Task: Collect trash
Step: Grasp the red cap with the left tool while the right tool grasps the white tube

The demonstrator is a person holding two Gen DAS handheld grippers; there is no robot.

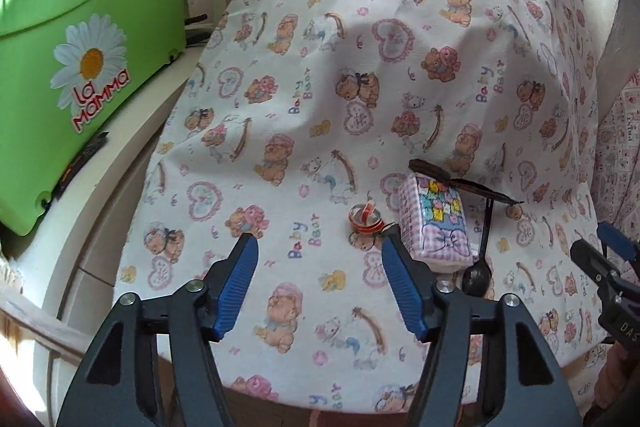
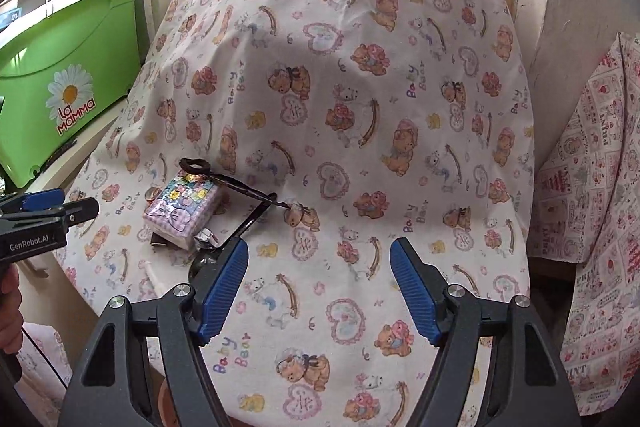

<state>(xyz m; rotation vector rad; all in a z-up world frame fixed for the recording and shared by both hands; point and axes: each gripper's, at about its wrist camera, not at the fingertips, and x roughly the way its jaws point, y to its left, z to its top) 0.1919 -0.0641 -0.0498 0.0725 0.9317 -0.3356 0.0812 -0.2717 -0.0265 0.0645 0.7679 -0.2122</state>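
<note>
A: What is the setting?

B: A table draped in a white cotton cloth printed with teddy bears and pink hearts (image 1: 320, 75), with wooden boards behind it. At the left stands a bright green plastic tub with a daisy logo (image 1: 92, 27) on a pale ledge. At the right of the right wrist view hangs a second cloth with pink patchwork print (image 2: 592, 187).

A: And the trash?

B: A small cluster on the cloth. A soft tissue pack in pink gingham with pastel squares (image 1: 436, 223) lies flat. Just left of it sits a small clear cap ringed in red (image 1: 365, 217). A dark brown strip with a looped end (image 2: 224, 181) lies across the pack's far edge, and a black plastic spoon (image 1: 478, 271) rests against the pack's right side, bowl toward the camera.

A: The tongs?

B: The left gripper (image 1: 318, 253) is spread apart, empty, above the cloth just short of the cap. The right gripper (image 2: 318, 259) is likewise spread and empty, over bare cloth right of the spoon.
</note>
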